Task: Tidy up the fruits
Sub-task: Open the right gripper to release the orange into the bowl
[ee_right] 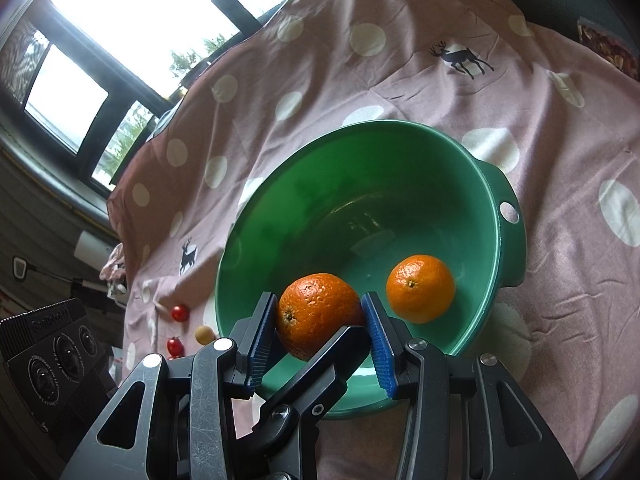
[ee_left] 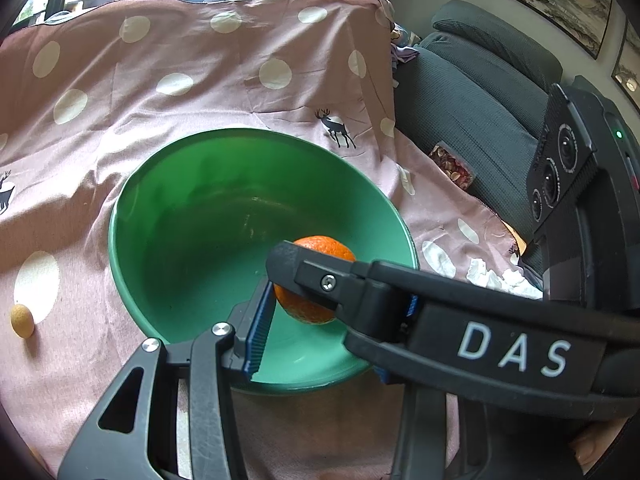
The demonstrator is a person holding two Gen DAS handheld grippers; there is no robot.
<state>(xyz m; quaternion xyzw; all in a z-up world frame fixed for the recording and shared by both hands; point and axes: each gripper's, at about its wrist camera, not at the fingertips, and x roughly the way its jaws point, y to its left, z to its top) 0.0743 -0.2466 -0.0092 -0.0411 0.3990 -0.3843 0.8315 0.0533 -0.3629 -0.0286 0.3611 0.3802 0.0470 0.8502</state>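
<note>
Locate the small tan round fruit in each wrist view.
Left wrist: tan fruit at far left edge, on the cloth, left of the green bowl.
Right wrist: lower left, beside red tomatoes, left of the bowl.
Shared landmark: the green bowl.

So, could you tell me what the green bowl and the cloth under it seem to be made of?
The green bowl looks like glossy moulded plastic: soft window reflections, a thin rim and a tab with a hanging hole. The cloth looks like thin matte woven fabric, perhaps cotton, judging by its creases.

Black linkage grippers, blue ribbed jaws, silver pivot pins, white "DAS" lettering.
</note>
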